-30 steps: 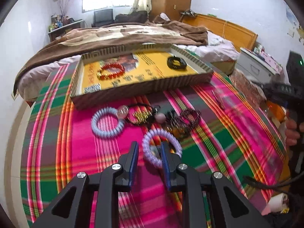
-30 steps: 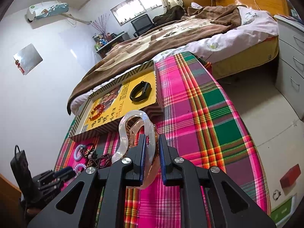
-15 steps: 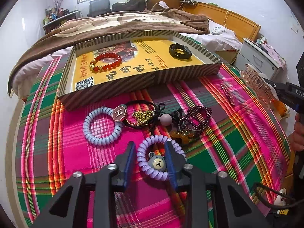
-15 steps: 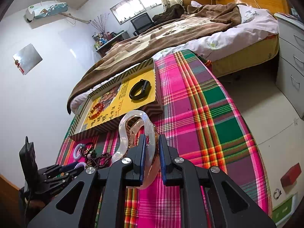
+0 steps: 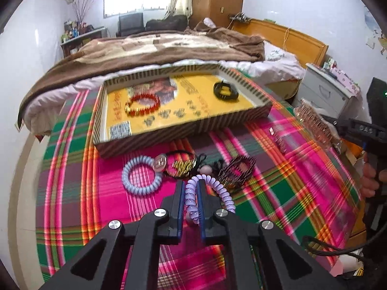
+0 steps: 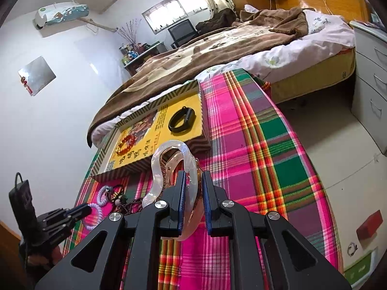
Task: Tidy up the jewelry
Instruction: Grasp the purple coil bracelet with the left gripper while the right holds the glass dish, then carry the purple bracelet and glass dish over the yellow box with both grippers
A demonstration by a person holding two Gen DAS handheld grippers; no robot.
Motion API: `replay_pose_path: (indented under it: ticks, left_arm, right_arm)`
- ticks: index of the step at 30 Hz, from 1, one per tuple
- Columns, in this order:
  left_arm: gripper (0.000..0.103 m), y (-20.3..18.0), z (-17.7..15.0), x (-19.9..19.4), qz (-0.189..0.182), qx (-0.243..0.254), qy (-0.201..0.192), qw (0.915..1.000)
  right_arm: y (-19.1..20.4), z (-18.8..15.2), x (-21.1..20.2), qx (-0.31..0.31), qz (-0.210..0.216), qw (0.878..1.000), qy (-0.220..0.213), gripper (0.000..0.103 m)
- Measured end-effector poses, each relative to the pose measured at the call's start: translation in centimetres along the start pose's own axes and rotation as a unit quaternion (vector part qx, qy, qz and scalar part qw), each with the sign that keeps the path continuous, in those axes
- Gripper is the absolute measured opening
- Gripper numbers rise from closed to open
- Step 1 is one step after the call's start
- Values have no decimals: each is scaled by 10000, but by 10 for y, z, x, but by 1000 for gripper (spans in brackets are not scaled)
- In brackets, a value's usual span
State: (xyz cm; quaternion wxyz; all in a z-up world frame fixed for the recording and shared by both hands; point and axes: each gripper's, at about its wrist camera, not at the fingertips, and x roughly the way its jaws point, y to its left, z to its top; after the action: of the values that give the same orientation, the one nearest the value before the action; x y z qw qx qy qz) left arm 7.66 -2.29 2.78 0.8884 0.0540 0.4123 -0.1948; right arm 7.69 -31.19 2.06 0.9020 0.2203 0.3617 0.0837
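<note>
A plaid cloth [image 5: 278, 193] in pink, green and orange covers the near surface. Beyond it stands a bed with a brown blanket [image 5: 154, 48] over pale sheets [image 6: 302, 50] and an orange wooden headboard [image 5: 285, 36]. A white drawer unit [image 6: 370, 72] sits beside the bed, on the pale floor [image 6: 338, 145]. An air conditioner [image 6: 61, 14] hangs high on the white wall, with a square panel [image 6: 36, 75] lower down. A black chair [image 6: 182, 32] stands below the window [image 5: 137, 3], next to a cluttered desk [image 5: 82, 33]. A red block [image 6: 368, 224] lies on the floor.
</note>
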Motion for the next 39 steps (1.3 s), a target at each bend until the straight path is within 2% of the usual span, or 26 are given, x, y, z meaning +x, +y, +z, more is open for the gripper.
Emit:
replay_pose_path:
  ticks: [5, 10, 17, 20, 31, 39]
  left_arm:
    - [10, 3, 24, -16, 36, -21, -276, 9996]
    - [10, 10, 58, -11, 35, -92, -425, 9990]
    - [10, 28, 115, 30, -107, -298, -528, 9981]
    - [10, 33, 136, 53, -49, -285, -530, 9982]
    - [10, 55, 187, 138, -71, -411, -136, 9990]
    - [10, 67, 200, 191, 38, -531, 288, 9982]
  right_arm:
    - [12, 17, -4, -203, -55, 9997, -109, 14]
    - [21, 45, 2, -387, -89, 9990, -206, 14]
    - [39, 95, 45, -765, -279, 9966, -149, 14]
    - [44, 111, 68, -946, -369, 9948, -36, 14]
    - [55, 147, 159, -1369, -652, 9872, 491, 14]
    - [62, 155, 210, -1697, -810, 9780, 903, 13]
